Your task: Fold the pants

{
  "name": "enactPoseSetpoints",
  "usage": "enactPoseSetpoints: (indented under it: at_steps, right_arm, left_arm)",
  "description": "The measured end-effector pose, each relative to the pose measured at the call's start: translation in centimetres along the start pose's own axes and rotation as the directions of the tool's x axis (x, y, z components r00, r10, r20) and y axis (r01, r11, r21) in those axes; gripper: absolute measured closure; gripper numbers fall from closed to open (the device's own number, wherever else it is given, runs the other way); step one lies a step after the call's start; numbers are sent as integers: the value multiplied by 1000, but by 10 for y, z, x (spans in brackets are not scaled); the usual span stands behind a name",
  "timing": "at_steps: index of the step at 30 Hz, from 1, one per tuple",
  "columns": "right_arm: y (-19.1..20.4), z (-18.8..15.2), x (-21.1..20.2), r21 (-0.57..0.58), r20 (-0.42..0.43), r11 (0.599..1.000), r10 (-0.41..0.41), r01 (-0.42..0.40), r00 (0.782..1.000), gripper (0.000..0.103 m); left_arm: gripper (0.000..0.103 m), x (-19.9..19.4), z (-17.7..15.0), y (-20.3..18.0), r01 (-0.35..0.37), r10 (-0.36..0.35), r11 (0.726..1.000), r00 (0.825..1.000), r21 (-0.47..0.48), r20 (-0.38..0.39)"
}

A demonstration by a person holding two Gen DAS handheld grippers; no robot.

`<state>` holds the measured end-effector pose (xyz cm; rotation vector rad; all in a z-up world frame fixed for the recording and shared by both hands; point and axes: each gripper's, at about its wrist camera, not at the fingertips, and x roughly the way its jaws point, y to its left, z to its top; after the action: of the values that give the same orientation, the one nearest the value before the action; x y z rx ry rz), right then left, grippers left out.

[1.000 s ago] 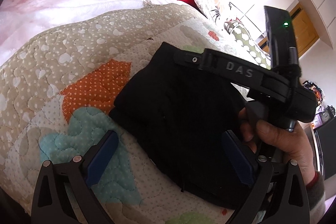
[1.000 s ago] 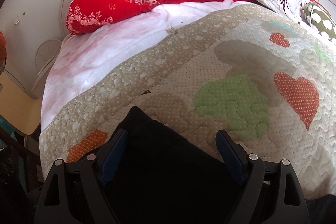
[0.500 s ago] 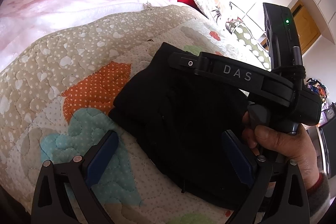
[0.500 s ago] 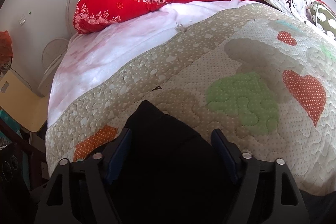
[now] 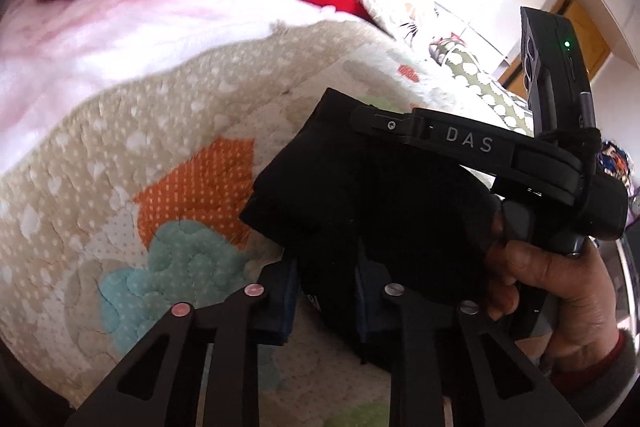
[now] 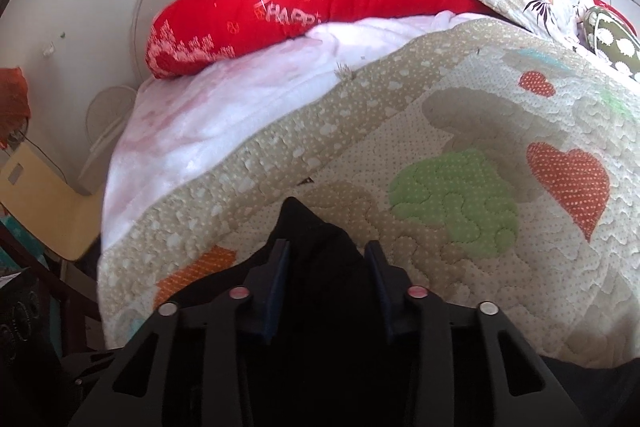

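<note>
L wrist: left claw point(image 5: 326, 291) clamps black pants point(image 5: 360, 195); right claw point(image 6: 326, 267) too.

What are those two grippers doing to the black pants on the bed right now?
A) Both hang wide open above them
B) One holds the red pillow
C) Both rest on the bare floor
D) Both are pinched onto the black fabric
D: the left gripper and the right gripper each have their pads closed in on a bunch of the black pants, which lie on the quilt.
</note>
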<state>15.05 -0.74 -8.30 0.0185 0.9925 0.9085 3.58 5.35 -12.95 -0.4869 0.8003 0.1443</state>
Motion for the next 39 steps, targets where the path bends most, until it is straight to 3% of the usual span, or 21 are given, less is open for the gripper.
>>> enactPoseSetpoints:
  at_steps: [6, 8, 11, 13, 15, 16, 18, 19, 21, 23, 25, 26, 27, 30, 32, 37, 39]
  right_arm:
    - [-14, 1, -64, 87, 146, 990, 98, -111, 984, 74]
    - [-24, -2, -99, 113, 220, 983, 120, -147, 968, 76]
    - [-48, -24, -160, 161, 328, 973, 103, -163, 939, 76]
    - [-66, -44, -193, 205, 356, 972, 35, -115, 934, 75]
    - [-90, -73, -228, 295, 392, 954, -71, -52, 917, 68]
    - [-104, -89, -240, 350, 384, 937, -117, -27, 916, 56]
    - [-131, -124, -258, 465, 326, 885, -206, 33, 923, 46]
    - [-139, -138, -263, 502, 309, 864, -220, 38, 925, 45]
    - [-151, -167, -270, 557, 295, 830, -222, 21, 930, 43]
    - [-156, -191, -277, 600, 299, 800, -226, 2, 927, 32]
    - [-156, -203, -275, 610, 314, 792, -198, -37, 929, 31]
    - [-155, -207, -273, 610, 307, 791, -181, -48, 934, 30]
    - [-154, -209, -269, 608, 303, 792, -167, -55, 938, 30]
    - [-149, -217, -249, 610, 304, 782, -82, -127, 949, 24]
    - [-148, -218, -233, 630, 271, 766, -60, -130, 961, 20]
    - [-133, -208, -205, 598, 216, 793, -24, -113, 976, 20]
    - [-119, -196, -197, 537, 184, 841, -45, -62, 982, 36]
  left_arm:
    - [86, -48, -1, -44, -7, -19, 987, 988, 161, 156]
    - [86, -69, -5, -70, 18, -74, 962, 978, 272, 196]
    - [86, -91, -19, -114, 60, -161, 900, 966, 431, 202]
    - [86, -92, -36, -142, 146, -244, 848, 961, 510, 131]
    - [86, -81, -54, -163, 207, -280, 808, 958, 552, 52]
    - [85, -72, -65, -173, 242, -293, 787, 956, 568, -1]
    - [85, -49, -86, -188, 319, -304, 750, 944, 579, -127]
    - [84, -37, -96, -194, 347, -291, 737, 937, 580, -192]
    - [82, -32, -107, -198, 334, -253, 720, 943, 608, -218]
    - [71, -45, -104, -196, 347, -283, 708, 937, 615, -203]
    - [45, -64, -90, -184, 442, -385, 705, 895, 555, -224]
    - [39, -70, -83, -174, 461, -419, 710, 884, 533, -207]
    - [34, -77, -78, -166, 455, -430, 718, 885, 526, -178]
    - [34, -82, -61, -138, 390, -383, 757, 915, 525, -127]
    - [34, -82, -58, -122, 338, -338, 790, 936, 512, -97]
    - [34, -84, -48, -97, 294, -290, 847, 954, 442, -79]
    - [34, -92, -57, -101, 291, -284, 858, 955, 424, -82]
